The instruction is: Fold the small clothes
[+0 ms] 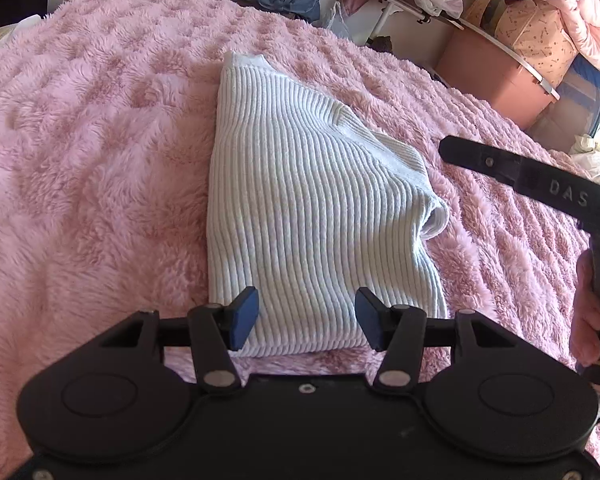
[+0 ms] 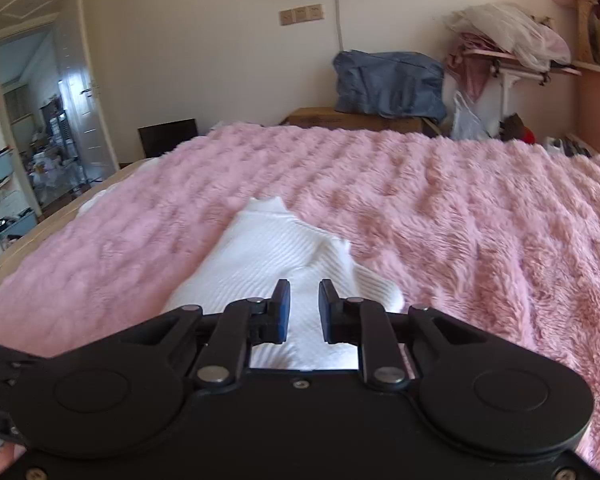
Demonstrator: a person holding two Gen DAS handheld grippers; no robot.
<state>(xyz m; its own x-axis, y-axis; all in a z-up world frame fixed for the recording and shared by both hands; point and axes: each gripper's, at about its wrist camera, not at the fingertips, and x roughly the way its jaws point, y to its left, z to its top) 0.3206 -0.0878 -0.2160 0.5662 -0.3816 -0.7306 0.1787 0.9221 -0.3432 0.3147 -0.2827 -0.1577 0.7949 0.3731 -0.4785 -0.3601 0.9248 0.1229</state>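
A white ribbed knit garment (image 1: 312, 200) lies folded into a long narrow shape on the fluffy pink blanket (image 1: 100, 160), collar end far from me. My left gripper (image 1: 306, 300) hovers over its near hem, open wide, nothing between the blue pads. In the right wrist view the garment (image 2: 268, 248) runs away from my right gripper (image 2: 304, 288), whose pads stand a narrow gap apart with nothing pinched. From the left wrist view the right gripper (image 1: 446, 150) reaches in from the right, beside the garment's bulging folded edge, and a hand (image 1: 592, 312) grips its handle.
The pink blanket (image 2: 440, 200) covers the whole bed. Past its far edge sit a blue bag (image 2: 388, 84) on a cardboard box, a cluttered rack (image 2: 512, 60) and a pink storage bin (image 1: 496, 76). A white door (image 2: 80, 100) stands open at the left.
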